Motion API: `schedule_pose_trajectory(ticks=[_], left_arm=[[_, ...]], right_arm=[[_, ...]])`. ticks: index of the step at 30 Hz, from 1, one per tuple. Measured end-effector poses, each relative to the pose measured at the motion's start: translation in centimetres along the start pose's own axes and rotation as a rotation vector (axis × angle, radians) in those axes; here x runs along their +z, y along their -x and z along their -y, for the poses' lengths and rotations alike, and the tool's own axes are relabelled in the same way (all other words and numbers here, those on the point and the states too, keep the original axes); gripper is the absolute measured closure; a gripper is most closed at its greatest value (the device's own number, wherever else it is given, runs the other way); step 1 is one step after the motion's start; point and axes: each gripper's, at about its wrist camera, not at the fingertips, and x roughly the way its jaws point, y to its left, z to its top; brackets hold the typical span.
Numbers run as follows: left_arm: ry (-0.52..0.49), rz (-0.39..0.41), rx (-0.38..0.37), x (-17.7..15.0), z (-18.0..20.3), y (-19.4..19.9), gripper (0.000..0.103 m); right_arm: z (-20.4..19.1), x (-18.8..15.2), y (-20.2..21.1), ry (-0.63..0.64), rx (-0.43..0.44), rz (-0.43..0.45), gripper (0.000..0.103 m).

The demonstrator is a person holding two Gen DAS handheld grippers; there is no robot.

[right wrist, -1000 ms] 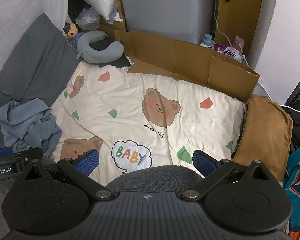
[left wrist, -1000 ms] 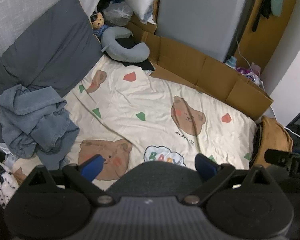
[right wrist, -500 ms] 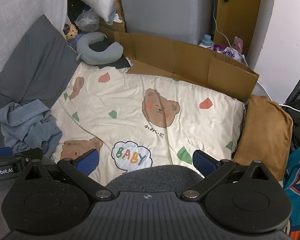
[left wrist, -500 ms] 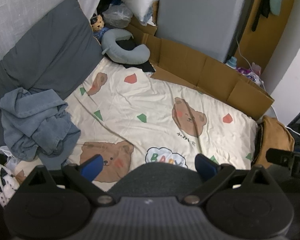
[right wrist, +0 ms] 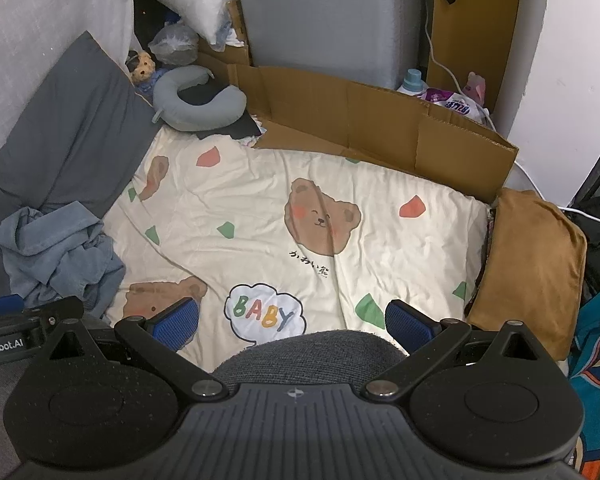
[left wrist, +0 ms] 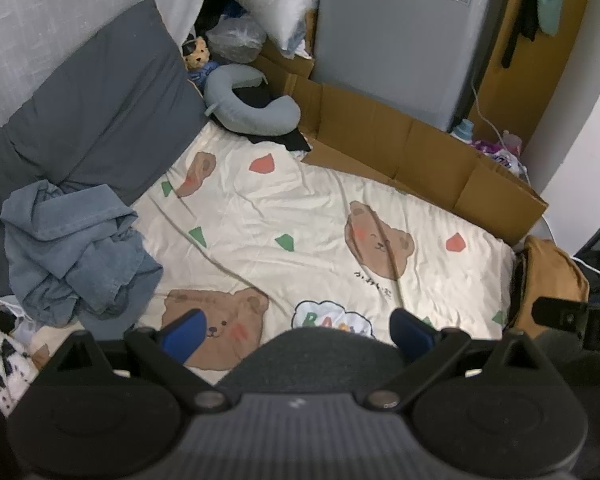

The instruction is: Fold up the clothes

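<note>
A crumpled blue denim garment (left wrist: 76, 248) lies in a heap at the left edge of the cream bear-print bedspread (left wrist: 300, 216); the right wrist view shows the same denim heap (right wrist: 56, 256) at its left. A folded tan garment (right wrist: 536, 264) rests at the bedspread's right edge. My left gripper (left wrist: 296, 330) hovers open above the near part of the bedspread (right wrist: 300, 200), nothing between its blue pads. My right gripper (right wrist: 292, 322) is also open and empty, over the "BABY" print. Part of the left gripper's body (right wrist: 16, 336) shows at the left of the right wrist view.
A grey pillow (left wrist: 100, 108) leans on the wall at left. A grey neck pillow (left wrist: 252, 108), a small plush toy (left wrist: 198, 54) and a white pillow sit at the back. Flattened cardboard (left wrist: 412, 156) lines the far edge. Black-and-white fabric (left wrist: 0, 356) lies near left, teal patterned cloth (right wrist: 596, 360) near right.
Both grippers have drifted slightly, so the scene slides a little in each view. Both stay open; the garments have not moved.
</note>
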Motion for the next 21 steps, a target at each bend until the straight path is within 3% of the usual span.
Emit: schedule_pose_trajectory(ticks=[21], left_arm=[[-0.003, -0.007, 0.026, 0.06, 0.08, 0.29, 0.004]], right_arm=[[-0.03, 0.21, 0.08, 0.003, -0.004, -0.011, 0.001]])
